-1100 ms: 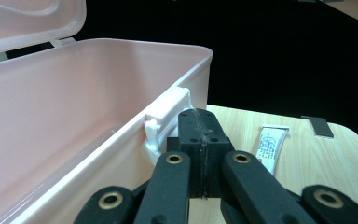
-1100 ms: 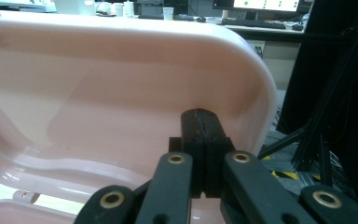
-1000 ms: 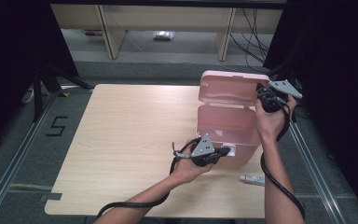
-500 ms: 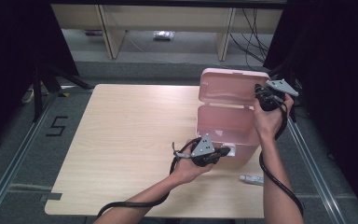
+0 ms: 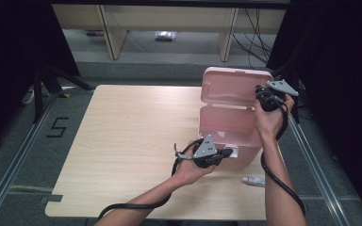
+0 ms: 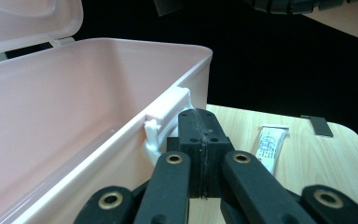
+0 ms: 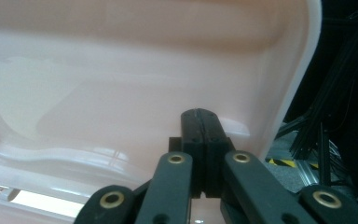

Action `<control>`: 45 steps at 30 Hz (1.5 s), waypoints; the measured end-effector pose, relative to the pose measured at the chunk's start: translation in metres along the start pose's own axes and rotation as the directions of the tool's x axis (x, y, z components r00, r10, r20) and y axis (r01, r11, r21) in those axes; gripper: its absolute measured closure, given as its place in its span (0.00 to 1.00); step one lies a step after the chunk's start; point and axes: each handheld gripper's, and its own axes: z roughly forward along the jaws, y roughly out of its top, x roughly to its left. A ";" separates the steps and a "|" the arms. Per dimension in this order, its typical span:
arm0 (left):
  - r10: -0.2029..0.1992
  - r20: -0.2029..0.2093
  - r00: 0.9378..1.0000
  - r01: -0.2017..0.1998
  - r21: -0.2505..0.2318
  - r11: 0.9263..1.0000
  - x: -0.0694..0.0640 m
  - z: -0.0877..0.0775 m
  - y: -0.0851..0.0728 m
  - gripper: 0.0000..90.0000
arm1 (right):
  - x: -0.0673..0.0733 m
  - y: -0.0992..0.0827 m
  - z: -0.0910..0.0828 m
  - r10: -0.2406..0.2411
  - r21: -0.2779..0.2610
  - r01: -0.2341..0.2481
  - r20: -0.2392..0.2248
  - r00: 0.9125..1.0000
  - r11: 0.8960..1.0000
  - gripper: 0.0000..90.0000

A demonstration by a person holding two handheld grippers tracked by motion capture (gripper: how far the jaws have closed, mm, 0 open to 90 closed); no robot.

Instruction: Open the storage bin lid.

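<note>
A pink plastic box [image 5: 228, 125] stands open at the table's right side, its lid [image 5: 235, 87] upright behind it. My left gripper [image 5: 228, 153] lies level at the box's front wall. In the left gripper view its jaws [image 6: 200, 114] are shut with nothing between them, the tips right beside the white latch [image 6: 165, 116]. My right gripper [image 5: 259, 92] is raised at the lid's right edge. Seen along the right gripper [image 7: 200, 114], the jaws are shut and empty, with the tips at the lid's inner face [image 7: 121, 70]; I cannot tell whether they touch it.
A small white tube [image 5: 253, 181] lies on the table in front of the box's right corner, also seen as the tube [image 6: 271, 147] beyond my left jaws. The wooden table [image 5: 122, 141] stretches left of the box. Black frame rails run past the right edge.
The right gripper has edged slightly left along the lid. The left gripper and the box have stayed put.
</note>
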 end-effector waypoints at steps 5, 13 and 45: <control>0.001 0.000 1.000 -0.001 0.000 1.000 0.000 0.000 0.000 1.00 | 0.001 -0.001 0.002 -0.012 0.005 0.012 0.007 1.000 1.000 1.00; 0.001 0.000 1.000 -0.001 0.000 1.000 0.000 0.000 0.000 1.00 | 0.004 -0.004 0.007 0.006 0.026 -0.006 0.008 1.000 1.000 1.00; 0.001 0.001 1.000 -0.001 0.001 1.000 0.000 0.000 0.000 1.00 | 0.005 -0.011 0.021 0.005 0.112 -0.007 0.016 1.000 0.994 1.00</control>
